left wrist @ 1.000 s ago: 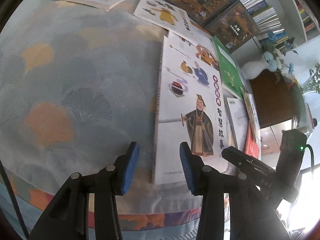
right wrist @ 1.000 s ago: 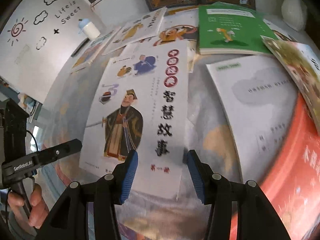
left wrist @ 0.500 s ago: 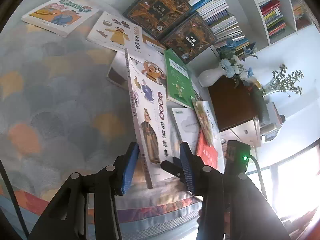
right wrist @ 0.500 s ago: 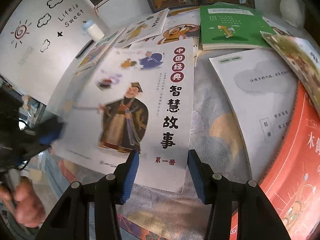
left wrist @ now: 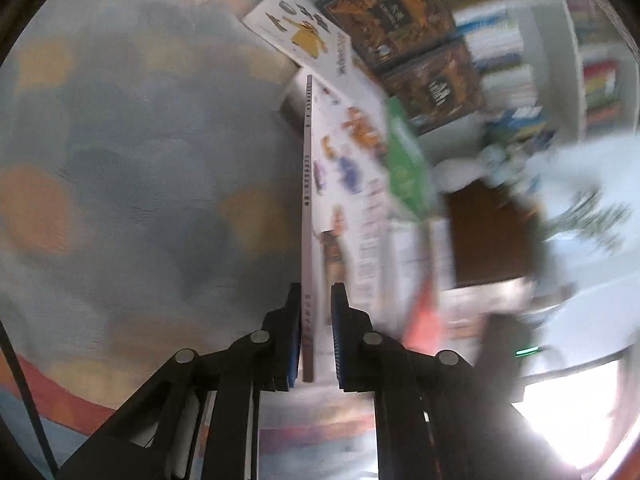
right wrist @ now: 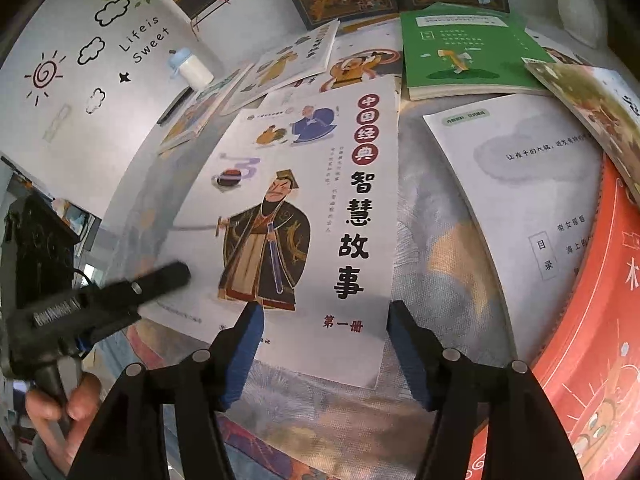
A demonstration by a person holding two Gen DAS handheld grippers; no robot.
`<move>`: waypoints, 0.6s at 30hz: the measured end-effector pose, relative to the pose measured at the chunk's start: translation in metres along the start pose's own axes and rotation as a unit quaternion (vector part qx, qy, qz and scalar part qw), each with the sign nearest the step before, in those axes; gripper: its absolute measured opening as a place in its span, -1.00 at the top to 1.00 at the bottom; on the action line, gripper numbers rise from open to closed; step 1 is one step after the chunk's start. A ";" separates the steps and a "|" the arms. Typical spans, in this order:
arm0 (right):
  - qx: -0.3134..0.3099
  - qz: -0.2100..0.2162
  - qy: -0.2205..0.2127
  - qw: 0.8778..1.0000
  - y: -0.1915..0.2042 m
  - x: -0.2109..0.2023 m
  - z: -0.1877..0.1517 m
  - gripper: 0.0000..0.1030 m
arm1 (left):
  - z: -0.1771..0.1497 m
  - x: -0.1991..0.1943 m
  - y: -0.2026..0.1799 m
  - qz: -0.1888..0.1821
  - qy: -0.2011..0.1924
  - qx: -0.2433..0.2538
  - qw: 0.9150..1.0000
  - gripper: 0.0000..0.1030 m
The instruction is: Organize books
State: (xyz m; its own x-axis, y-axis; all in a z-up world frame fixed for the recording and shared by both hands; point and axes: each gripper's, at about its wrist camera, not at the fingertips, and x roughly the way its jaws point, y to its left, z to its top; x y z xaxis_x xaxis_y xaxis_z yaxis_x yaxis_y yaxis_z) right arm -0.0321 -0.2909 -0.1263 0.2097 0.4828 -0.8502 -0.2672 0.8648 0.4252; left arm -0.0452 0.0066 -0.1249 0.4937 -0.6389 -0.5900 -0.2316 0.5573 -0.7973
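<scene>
1. Left tongs (left wrist: 316, 340): clamped narrow on the spine edge of the white storybook (right wrist: 304, 216), near-left corner. Seen edge-on from the left wrist view, spine (left wrist: 307, 216) running straight away from the pads.
2. Right tongs (right wrist: 322, 354): jaws opening, about half wide. Nothing pinched; book's near edge sits between and just past the pads, no contact visible.
3. Book position: cover up, left side looks raised off the patterned cloth (left wrist: 140, 160) by the left grip, right side appears to rest low. Exact tilt hard to read through the blur.
4. Key relation: long axis runs near to far, directly ahead of both tongs. Left holds the left long edge; right sits at the near short edge, toward the right corner. Left hand (right wrist: 68, 404) is the one in control.
5. Neighbours: open white booklet (right wrist: 516, 216) just right, orange book (right wrist: 600, 344) far right, green book (right wrist: 464, 48) beyond, more storybooks overlapped under the far end.
6. Judgement: lift-and-move step, early in the task. Likely risk: thin book sagging or swinging from a one-edge grip.
</scene>
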 end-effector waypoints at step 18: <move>0.259 0.274 -0.003 0.926 -0.069 0.016 0.004 -0.17 | 0.028 0.007 0.006 -0.128 0.052 -0.126 0.982 0.80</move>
State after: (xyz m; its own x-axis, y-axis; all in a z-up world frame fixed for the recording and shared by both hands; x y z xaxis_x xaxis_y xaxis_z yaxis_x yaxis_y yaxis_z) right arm -0.0068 -0.3418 -0.1683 0.1813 0.8681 -0.4622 0.1524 0.4395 0.8852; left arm -0.0193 0.0203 -0.1306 0.4774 -0.7991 -0.3654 -0.3182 0.2305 -0.9196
